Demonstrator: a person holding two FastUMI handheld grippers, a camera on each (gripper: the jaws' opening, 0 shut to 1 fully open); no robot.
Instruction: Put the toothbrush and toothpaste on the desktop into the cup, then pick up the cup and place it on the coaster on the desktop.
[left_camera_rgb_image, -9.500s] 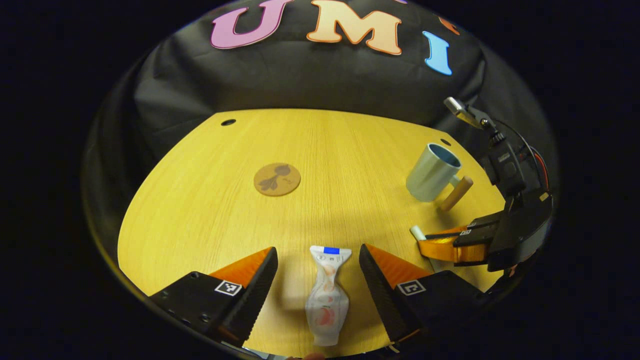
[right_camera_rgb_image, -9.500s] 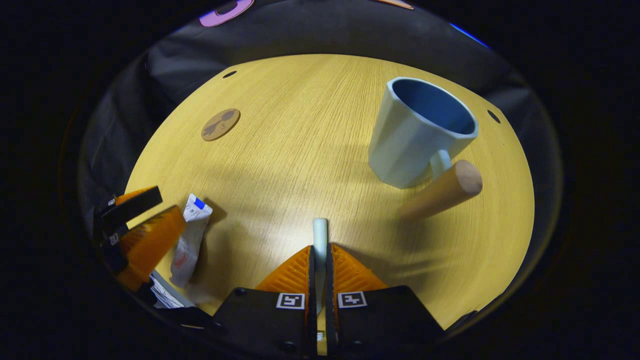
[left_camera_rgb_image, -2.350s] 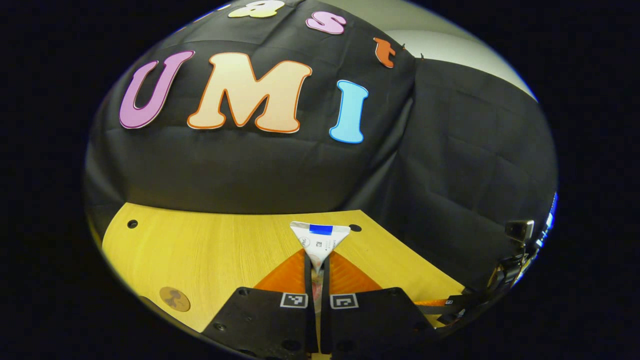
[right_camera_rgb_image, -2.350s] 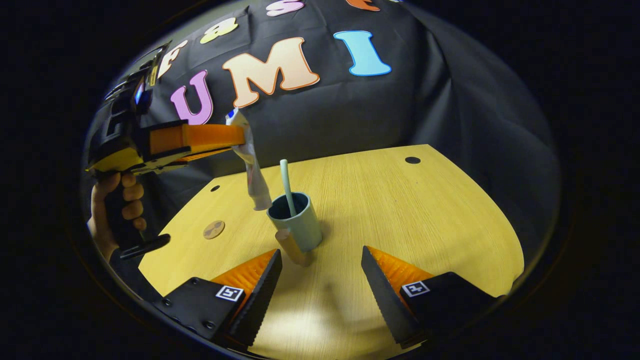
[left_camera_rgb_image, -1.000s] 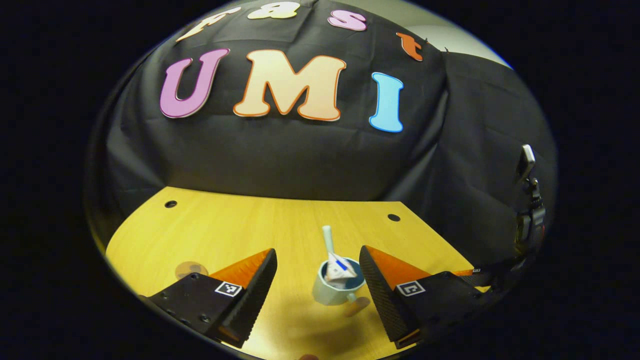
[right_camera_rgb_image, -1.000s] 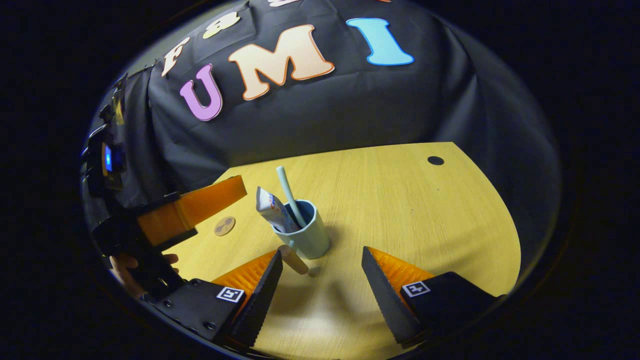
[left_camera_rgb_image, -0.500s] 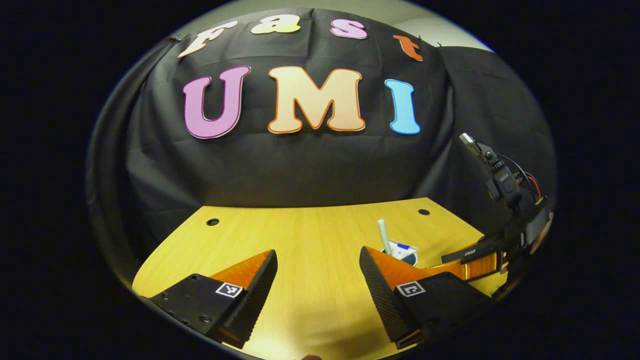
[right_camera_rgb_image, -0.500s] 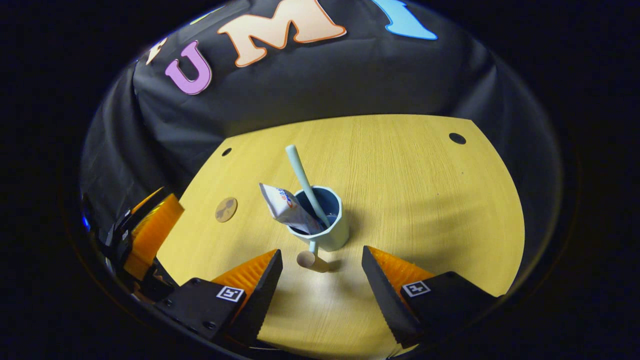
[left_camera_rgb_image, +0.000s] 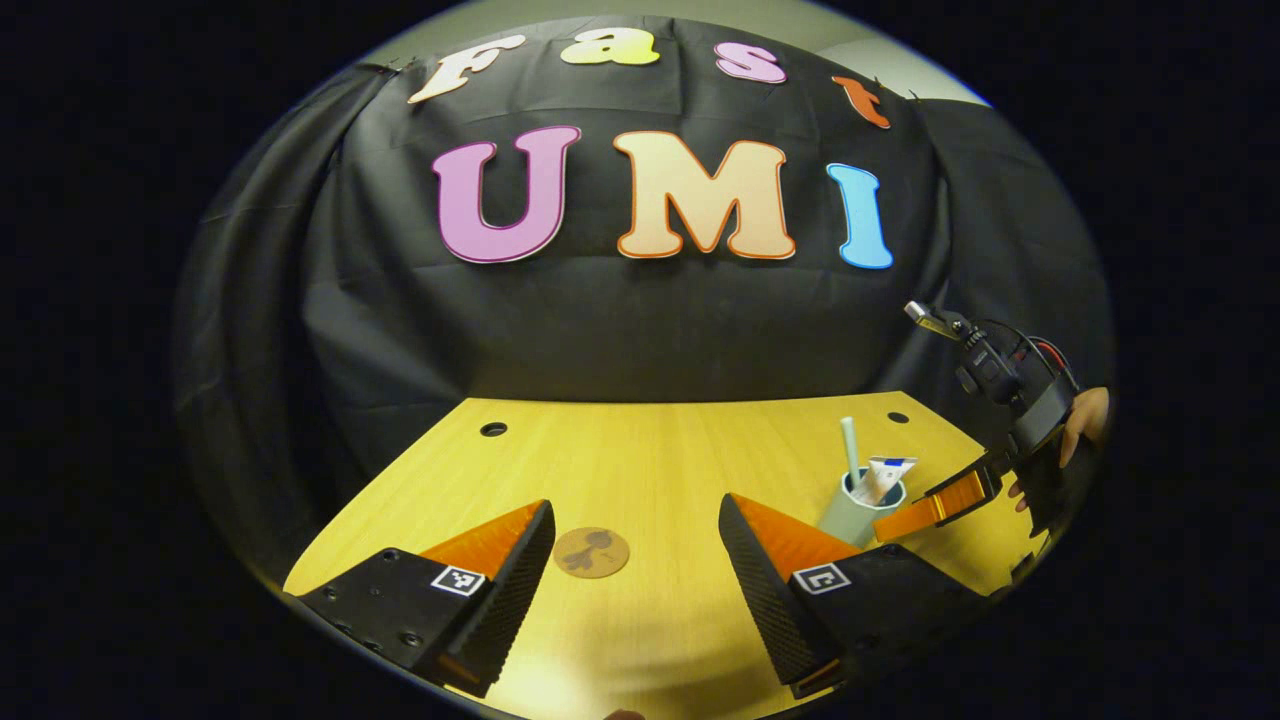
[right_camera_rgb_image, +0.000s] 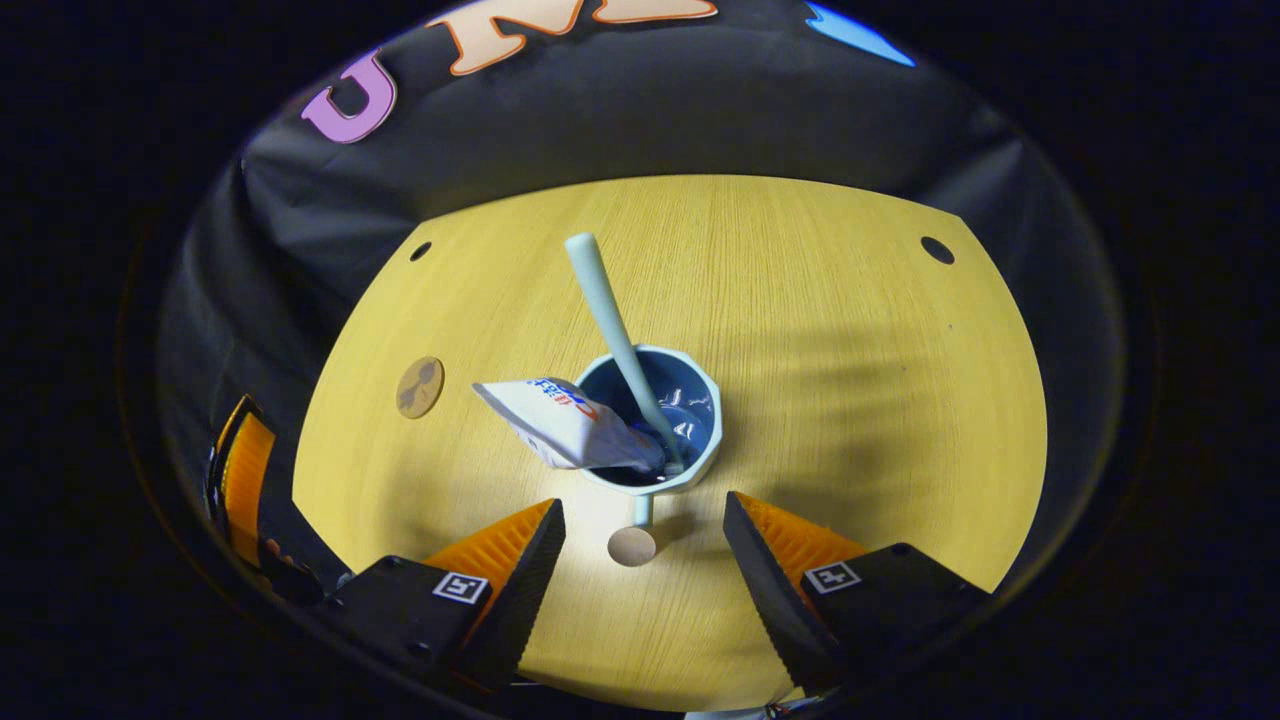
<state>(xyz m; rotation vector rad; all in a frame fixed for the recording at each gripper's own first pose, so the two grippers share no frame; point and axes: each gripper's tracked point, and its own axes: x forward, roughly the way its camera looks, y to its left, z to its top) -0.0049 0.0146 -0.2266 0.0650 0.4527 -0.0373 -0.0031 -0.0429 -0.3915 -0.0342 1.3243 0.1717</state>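
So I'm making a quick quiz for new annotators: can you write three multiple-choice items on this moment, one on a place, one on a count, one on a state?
1. Where is the toothpaste tube?
A. Flat on the desktop
B. In the cup, leaning over its rim
C. On the coaster

2. How many items stand in the cup?
A. None
B. One
C. Two

3. How are the right tongs set?
A. Open, with the cup's wooden handle between the fingers
B. Shut on the toothbrush
C. Shut on the cup's rim

Answers: 1 B, the tube's lower end sits inside the cup and its flat end sticks out to one side. 2 C, the toothbrush and the tube are both in it. 3 A, the right gripper view shows a wide gap between the fingers, with the handle's round end inside it, untouched.
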